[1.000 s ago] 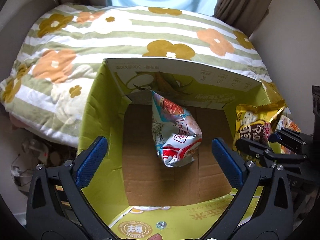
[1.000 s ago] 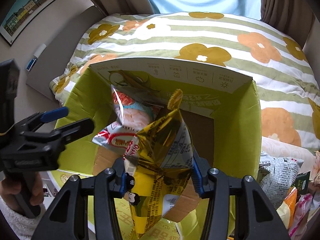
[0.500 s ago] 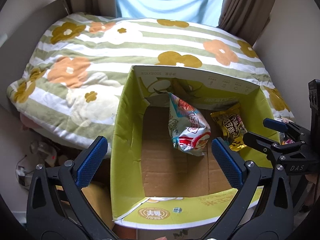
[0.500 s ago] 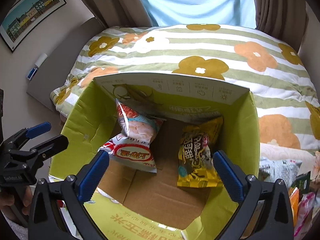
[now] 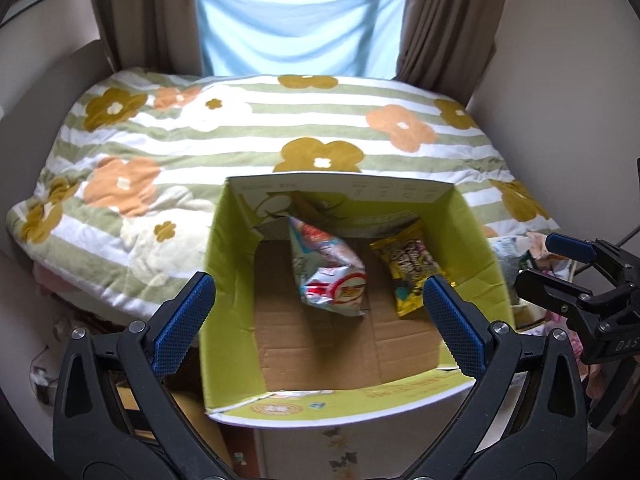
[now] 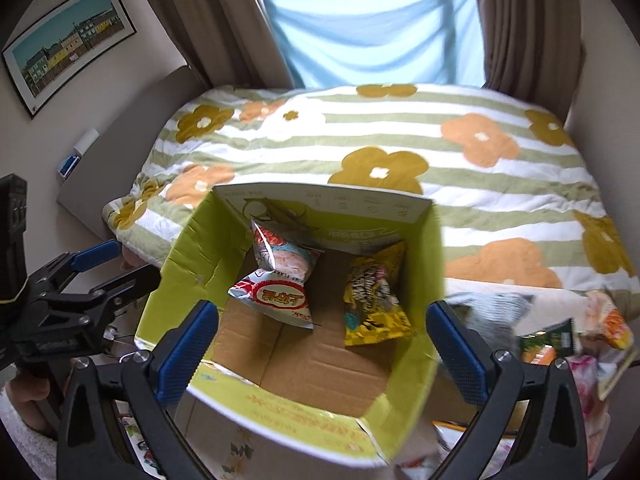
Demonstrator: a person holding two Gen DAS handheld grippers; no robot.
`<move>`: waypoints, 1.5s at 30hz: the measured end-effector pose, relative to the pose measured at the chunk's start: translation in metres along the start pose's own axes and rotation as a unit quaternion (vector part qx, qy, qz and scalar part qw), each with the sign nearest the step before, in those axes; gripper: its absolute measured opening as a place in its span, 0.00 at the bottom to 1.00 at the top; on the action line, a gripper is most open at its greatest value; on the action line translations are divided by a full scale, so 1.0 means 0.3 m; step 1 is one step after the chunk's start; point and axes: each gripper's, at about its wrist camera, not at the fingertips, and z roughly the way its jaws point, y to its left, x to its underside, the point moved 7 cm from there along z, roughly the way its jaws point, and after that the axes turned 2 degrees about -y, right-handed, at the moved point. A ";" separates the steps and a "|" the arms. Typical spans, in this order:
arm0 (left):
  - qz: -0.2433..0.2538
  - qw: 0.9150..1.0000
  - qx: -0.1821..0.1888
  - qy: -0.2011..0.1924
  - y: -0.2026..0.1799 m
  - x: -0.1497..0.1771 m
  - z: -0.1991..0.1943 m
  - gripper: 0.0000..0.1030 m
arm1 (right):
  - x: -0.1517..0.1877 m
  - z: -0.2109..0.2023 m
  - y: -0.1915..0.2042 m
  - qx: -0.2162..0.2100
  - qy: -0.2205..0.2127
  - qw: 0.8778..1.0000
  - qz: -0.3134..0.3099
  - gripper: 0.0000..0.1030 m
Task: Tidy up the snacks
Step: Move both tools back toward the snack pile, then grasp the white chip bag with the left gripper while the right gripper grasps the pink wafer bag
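A flowered bed [image 5: 240,136] fills the upper frame. The left gripper [image 5: 320,308] is wide open and empty. The box [image 6: 188,256] at centre now holds a white bag [image 6: 276,280] and the yellow bag [image 6: 376,300], which the right gripper [image 6: 322,336], open now, has just released. More snacks [image 6: 560,340] wait at lower right.

Soft window daylight, fisheye-bent edges — slight blur

My two wrist cameras look steeply down from just above the open box [image 5: 228,280], side by side; both share its inside and the bed [image 6: 400,140] beyond.
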 end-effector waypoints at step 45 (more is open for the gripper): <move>0.055 0.997 0.059 0.018 -1.044 0.631 0.228 1.00 | 0.879 -0.399 -0.902 0.143 -0.028 0.982 0.121 1.00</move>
